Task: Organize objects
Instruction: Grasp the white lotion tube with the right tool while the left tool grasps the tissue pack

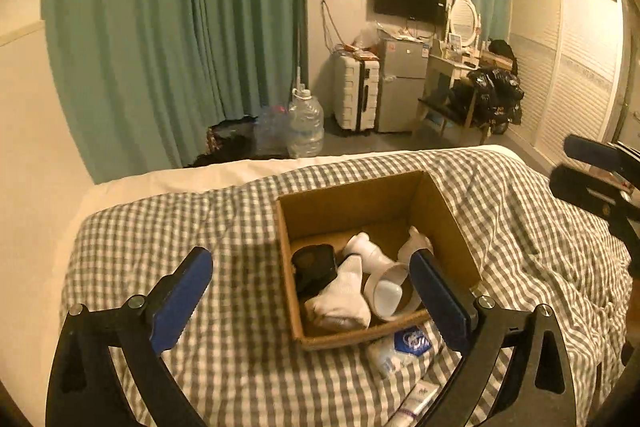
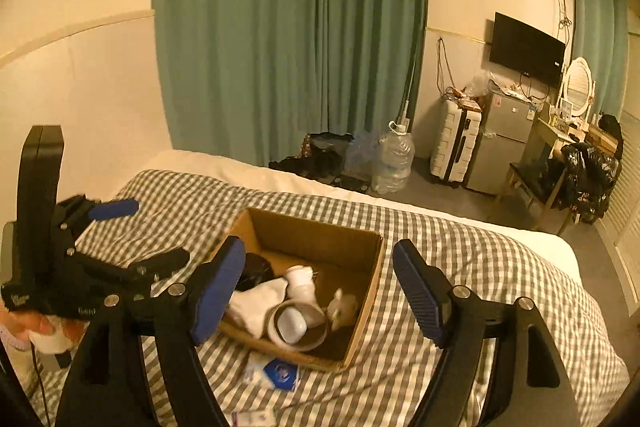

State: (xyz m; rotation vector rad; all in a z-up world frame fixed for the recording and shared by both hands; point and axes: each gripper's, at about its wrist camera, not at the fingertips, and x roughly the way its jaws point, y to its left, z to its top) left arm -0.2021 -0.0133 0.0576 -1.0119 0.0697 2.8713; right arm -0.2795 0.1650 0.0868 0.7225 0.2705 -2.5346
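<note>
- Checked bedcover [image 1: 224,307] filled the lower frame.
- Cardboard box [image 1: 436,211] at lower centre already held socks [image 1: 340,299] and cups.
- Left claw [image 1: 312,303] and right claw [image 2: 320,295] gaped, empty.
- Tissue packet [image 1: 400,347] and tube [image 1: 416,401] remained outside, below the box.

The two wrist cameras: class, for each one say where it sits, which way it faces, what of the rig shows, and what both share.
Left wrist: rides the left claw, facing across the bed at the cardboard box; its own open fingers show, the right claw at far right.
Right wrist: rides the right claw, facing the box from farther right; own open fingers show, the left claw at left.
Shared: box, white sock, blue packet, green curtain.
</note>
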